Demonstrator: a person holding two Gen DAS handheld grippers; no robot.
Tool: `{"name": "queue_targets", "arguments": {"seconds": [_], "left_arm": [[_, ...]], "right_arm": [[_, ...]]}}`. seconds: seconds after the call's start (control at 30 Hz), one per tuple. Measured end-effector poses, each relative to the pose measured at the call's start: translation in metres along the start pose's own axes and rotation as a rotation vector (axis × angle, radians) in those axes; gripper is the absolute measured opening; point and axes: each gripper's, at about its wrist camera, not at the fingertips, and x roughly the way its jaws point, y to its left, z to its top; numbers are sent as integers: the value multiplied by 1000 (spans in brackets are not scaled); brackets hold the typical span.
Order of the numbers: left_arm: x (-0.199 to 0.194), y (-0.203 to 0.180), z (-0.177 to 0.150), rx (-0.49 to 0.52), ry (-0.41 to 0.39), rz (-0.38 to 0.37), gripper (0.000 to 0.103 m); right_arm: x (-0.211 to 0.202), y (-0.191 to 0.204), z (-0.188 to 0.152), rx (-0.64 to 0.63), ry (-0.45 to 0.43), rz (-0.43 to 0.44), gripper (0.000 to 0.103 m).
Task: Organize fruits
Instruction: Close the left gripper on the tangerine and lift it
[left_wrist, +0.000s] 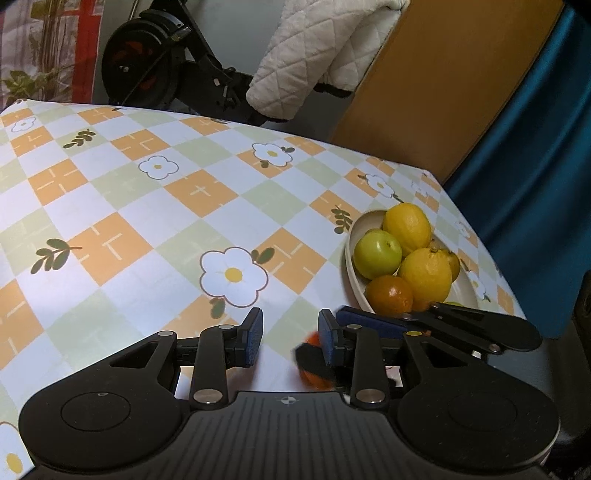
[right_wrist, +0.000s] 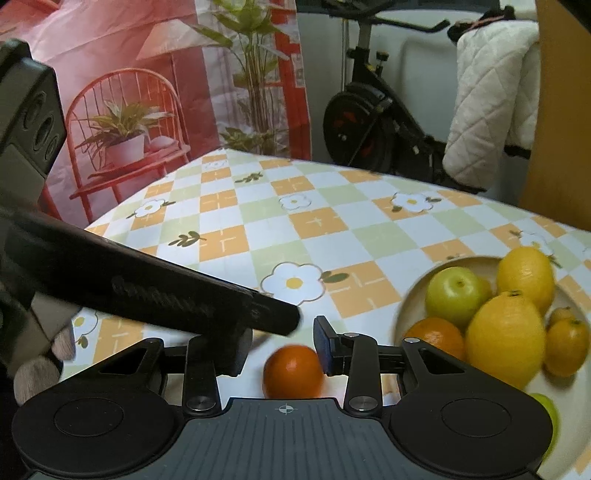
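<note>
A small orange lies on the checked tablecloth between the fingers of my right gripper, which is open; the fingers do not press it. The orange also shows in the left wrist view, partly hidden behind my left gripper's right finger. My left gripper is open and empty, low over the cloth. A cream bowl at the right holds two lemons, a green apple, an orange and small kumquats. The bowl also shows in the left wrist view.
The left gripper's body crosses the right wrist view just left of the loose orange. A green fruit lies beside the bowl at the lower right. The table edge runs just behind the bowl. An exercise bike and a quilted cloth stand behind the table.
</note>
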Motion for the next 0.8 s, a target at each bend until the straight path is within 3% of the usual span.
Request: {"name": "queue_targets", "arguments": {"seconds": [0.4,0.8], "left_arm": [[6,-1,-1,-45,0,-35,41],[19,-9,-7,-8,51,-72,43]], "right_arm": [[3,-12,-9,36,17,-14,36],[9,-11,-14,44,42,-2,35]]}}
